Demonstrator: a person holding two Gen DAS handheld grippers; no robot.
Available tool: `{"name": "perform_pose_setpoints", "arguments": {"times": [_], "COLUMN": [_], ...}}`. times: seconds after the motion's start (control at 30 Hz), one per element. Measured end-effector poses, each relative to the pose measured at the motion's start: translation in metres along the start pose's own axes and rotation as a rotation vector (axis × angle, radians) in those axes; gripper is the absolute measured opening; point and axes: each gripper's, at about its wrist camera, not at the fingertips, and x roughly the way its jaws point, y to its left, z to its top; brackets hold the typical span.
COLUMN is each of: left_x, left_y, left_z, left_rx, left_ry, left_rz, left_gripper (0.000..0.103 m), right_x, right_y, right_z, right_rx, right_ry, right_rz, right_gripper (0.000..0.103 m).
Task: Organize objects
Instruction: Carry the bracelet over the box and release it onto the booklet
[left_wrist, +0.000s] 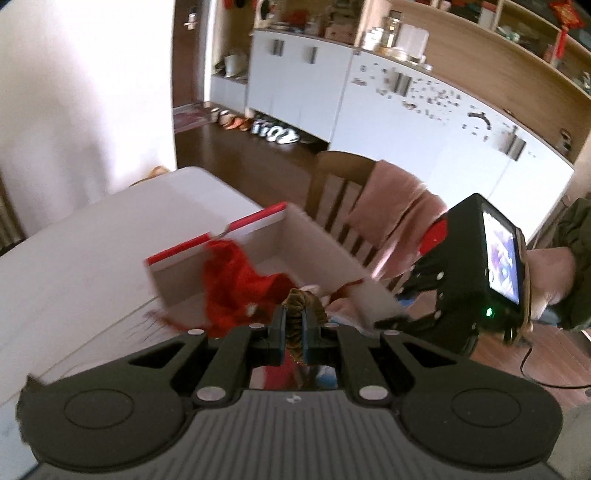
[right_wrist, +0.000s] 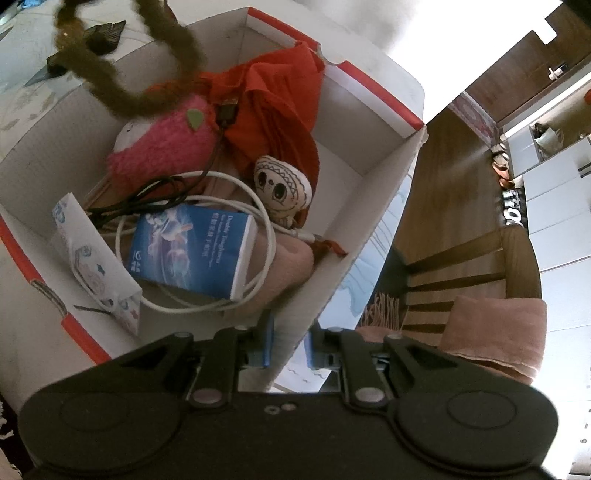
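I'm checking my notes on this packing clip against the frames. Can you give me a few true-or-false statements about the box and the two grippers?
1. The left gripper is shut on a brown scrunchie. True.
2. The box is empty. False: it holds a pink plush, a red cloth, a white cable, a blue packet and a small doll.
3. The right gripper straddles the box's wall. True: one finger is inside, one outside.
4. The white cable lies outside the box. False: it is coiled inside, around the blue packet.
5. A pink towel hangs over a chair behind the box. True.
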Motion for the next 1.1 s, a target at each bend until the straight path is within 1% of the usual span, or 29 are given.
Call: {"name": "perform_pose_setpoints", "arguments": {"times": [0.17, 0.33, 0.63, 0.93, 1.1], "left_x": [0.025, 0.056, 0.110, 0.130, 0.136], "left_y": [-0.011, -0.010, -0.016, -0.019, -0.018], "left_z": [0.011, 0.015, 0.001, -0.009, -0.011], "left_rx": [0.003, -0.031, -0.011, 0.043, 0.045], "left_ry": [-0.015, -0.012, 0.105, 0.186, 0.214], "left_rz": [-0.038, -0.082, -0.055, -0.014, 0.000], "left_gripper": [0.007, 0.007, 0.007, 0.007, 0.007], "right_x": [-0.001, -0.001, 0.001, 0.002, 0.002], "right_y": [-0.001, -0.002, -0.005, -0.003, -0.003], "right_z": [0.000, -0.001, -0.002, -0.001, -0.001], "right_rx": [0.002, 0.005, 0.016, 0.013, 0.013], "right_ry": [-0.003, -0.006, -0.009, -0.009, -0.007], "right_rz": [0.004, 0.010, 0.018, 0.013, 0.011], "right_gripper": [0.015, 0.015, 0.015, 0.015, 0.015]}}
